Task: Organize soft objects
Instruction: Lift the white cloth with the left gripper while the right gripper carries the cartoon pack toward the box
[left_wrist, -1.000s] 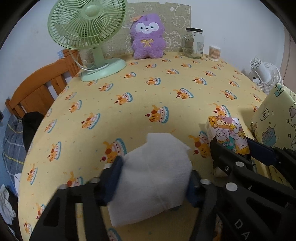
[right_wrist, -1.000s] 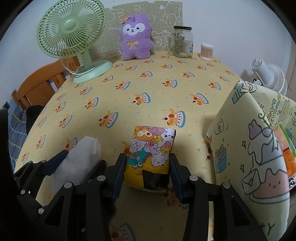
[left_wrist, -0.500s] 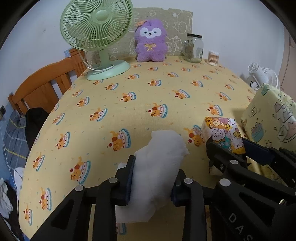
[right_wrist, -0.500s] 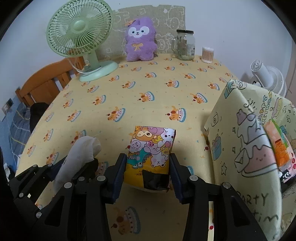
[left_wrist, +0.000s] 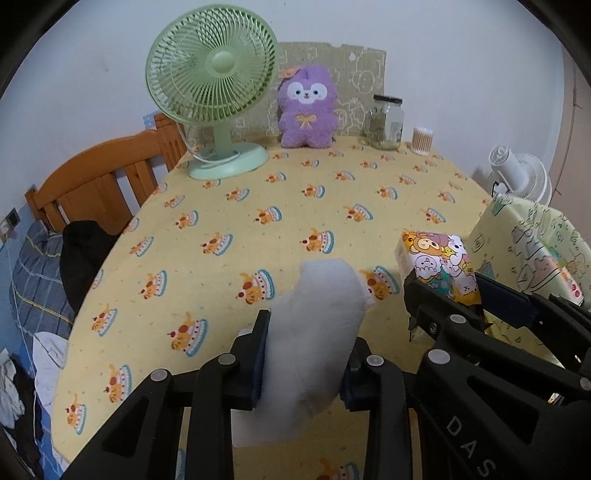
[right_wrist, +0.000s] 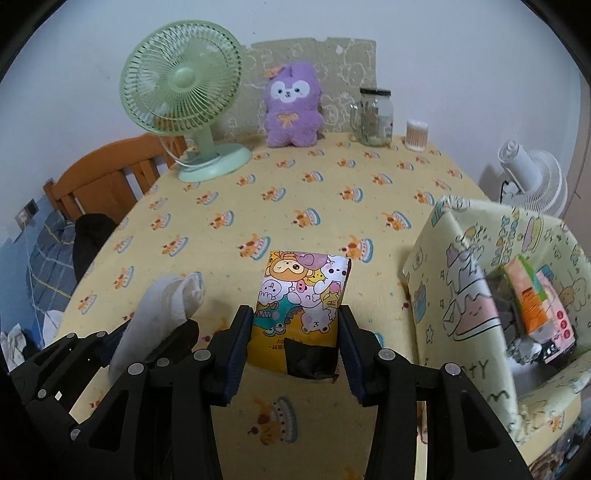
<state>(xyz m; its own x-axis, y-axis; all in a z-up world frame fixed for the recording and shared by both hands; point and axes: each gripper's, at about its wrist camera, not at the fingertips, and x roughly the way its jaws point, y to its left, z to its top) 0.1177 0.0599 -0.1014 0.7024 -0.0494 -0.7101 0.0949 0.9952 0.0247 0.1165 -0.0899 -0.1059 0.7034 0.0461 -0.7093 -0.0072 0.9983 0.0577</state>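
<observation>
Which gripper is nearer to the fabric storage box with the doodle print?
Right. The right gripper, shut on the cartoon tissue pack, sits just beside the fabric box. The left gripper, shut on the white cloth, lies beyond it.

place: home, bedroom corner | table: cake-print yellow tablecloth (right_wrist: 332, 192); green desk fan (right_wrist: 184, 96); purple plush toy (right_wrist: 291, 110); glass jar (right_wrist: 375, 116) | around: wooden bed frame (left_wrist: 99, 181); plaid bedding (left_wrist: 33, 266); white floor fan (right_wrist: 532, 177)

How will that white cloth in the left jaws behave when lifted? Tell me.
The white cloth is probably floppy: it bulges and droops around the left gripper. Likely light for its size. Its loose ends may sag and drag.
</observation>
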